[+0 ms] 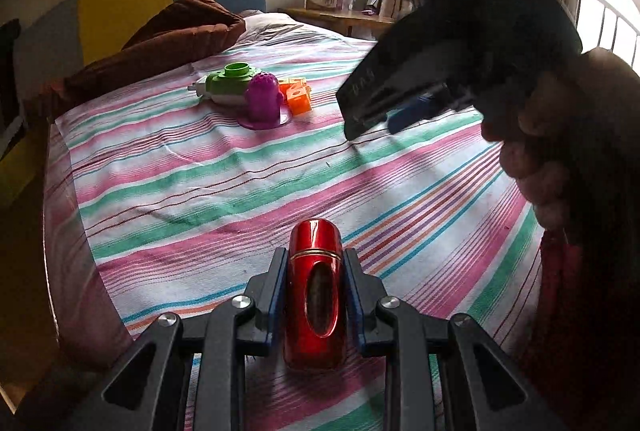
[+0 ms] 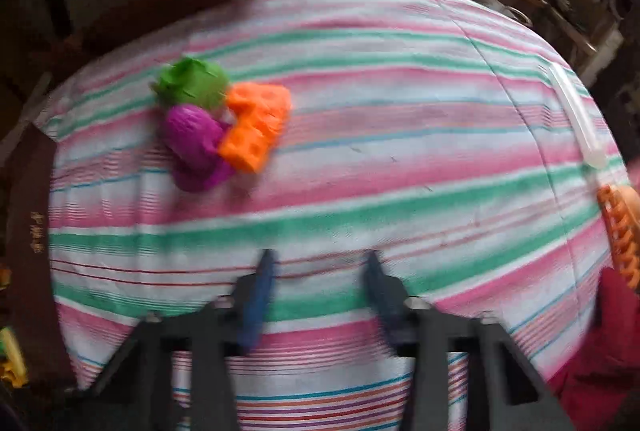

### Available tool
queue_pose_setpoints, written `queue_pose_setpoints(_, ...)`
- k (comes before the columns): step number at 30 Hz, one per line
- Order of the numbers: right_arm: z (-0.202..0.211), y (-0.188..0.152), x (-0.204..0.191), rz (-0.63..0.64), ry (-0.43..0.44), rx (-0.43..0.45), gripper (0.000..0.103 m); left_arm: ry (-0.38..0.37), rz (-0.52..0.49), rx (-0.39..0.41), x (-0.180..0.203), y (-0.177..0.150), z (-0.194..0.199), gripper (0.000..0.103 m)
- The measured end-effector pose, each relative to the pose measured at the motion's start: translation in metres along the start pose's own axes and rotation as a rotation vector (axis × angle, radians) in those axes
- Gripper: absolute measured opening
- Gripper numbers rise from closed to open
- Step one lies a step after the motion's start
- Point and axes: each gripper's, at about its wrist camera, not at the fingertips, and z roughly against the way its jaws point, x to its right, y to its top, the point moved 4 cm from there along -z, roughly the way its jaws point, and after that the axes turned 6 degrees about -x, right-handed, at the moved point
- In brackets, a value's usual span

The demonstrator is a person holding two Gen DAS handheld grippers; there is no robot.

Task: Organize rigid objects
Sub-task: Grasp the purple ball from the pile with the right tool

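My left gripper point(image 1: 315, 263) is shut on a shiny red capsule-shaped object point(image 1: 316, 295) and holds it low over the striped bed sheet point(image 1: 200, 183). Farther up the bed stand a green and white toy point(image 1: 226, 83), a purple perforated piece point(image 1: 263, 99) and an orange block point(image 1: 298, 97), close together. The right wrist view, blurred, shows the same cluster: green toy point(image 2: 190, 81), purple piece point(image 2: 196, 147), orange block point(image 2: 256, 123). My right gripper point(image 2: 320, 263) is open and empty above the sheet; it also shows in the left wrist view point(image 1: 372, 127), held by a hand.
A brown blanket point(image 1: 160, 35) lies at the head of the bed beside a pillow point(image 1: 276, 25). A wooden desk point(image 1: 340, 17) with a white box stands behind. A clear tube point(image 2: 576, 119) and an orange comb-like clip point(image 2: 622, 235) lie at the bed's right edge.
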Motion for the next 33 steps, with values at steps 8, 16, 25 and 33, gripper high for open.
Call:
queue_pose_setpoints(8, 0.014, 0.042, -0.062, 0.143, 0.076, 0.102, 0.039, -0.006, -0.002, 0.022, 0.001, 0.0, -0.001, 0.026)
queue_pose_setpoints(16, -0.017, 0.077, -0.102, 0.245, 0.017, 0.067, 0.056, -0.026, 0.008, 0.027, 0.003, -0.002, 0.0, 0.026)
queue_pose_setpoints(25, -0.014, 0.026, -0.098, 0.35, 0.103, -0.002, 0.032, -0.029, 0.005, 0.035, 0.007, 0.0, -0.002, 0.026)
queue_pose_setpoints(33, -0.007, -0.007, -0.082, 0.312, 0.171, -0.009, 0.033, -0.01, -0.003, 0.035, 0.008, -0.003, 0.002, 0.026)
